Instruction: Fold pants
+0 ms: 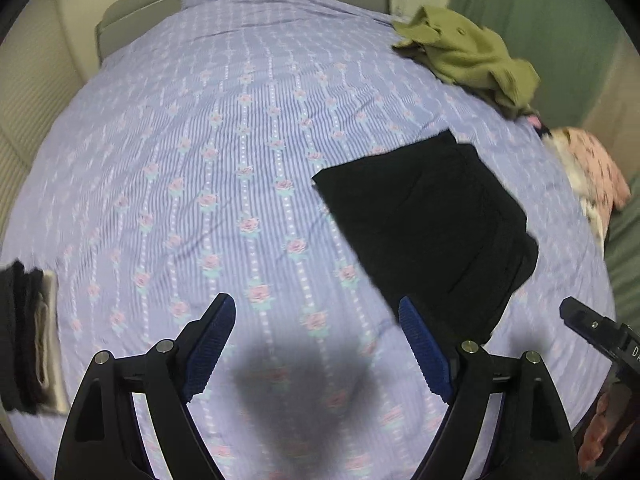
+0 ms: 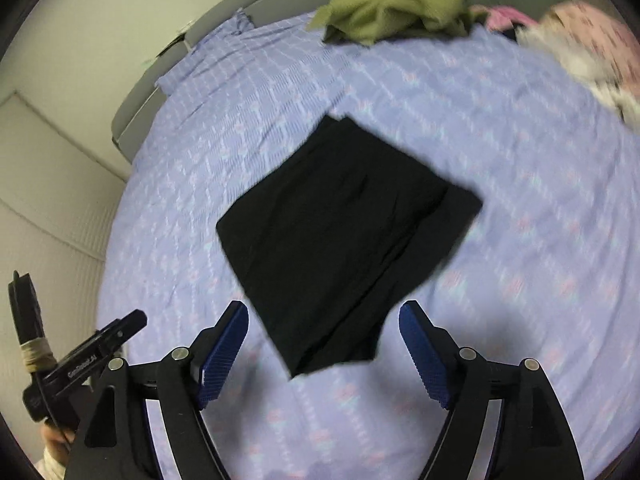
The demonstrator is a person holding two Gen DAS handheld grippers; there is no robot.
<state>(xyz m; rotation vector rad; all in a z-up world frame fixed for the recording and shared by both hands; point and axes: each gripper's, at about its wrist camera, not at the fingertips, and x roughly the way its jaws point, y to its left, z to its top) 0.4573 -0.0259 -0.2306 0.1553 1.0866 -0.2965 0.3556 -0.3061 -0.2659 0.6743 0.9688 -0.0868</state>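
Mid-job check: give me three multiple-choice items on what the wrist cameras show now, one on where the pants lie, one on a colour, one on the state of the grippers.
1. Where do the black pants lie?
A. on the striped bedsheet, in neither gripper
B. on the green garment
C. hanging from the right gripper

2. What colour is the crumpled garment at the bed's far side?
A. red
B. olive green
C. white

3. How do the left gripper and right gripper stand?
A. both shut on cloth
B. only the left one open
C. both open and empty

Key: 1 A, the folded pants rest flat on the sheet; 2 B, it shows olive green in both views; 3 C, blue pads stand apart with nothing between them.
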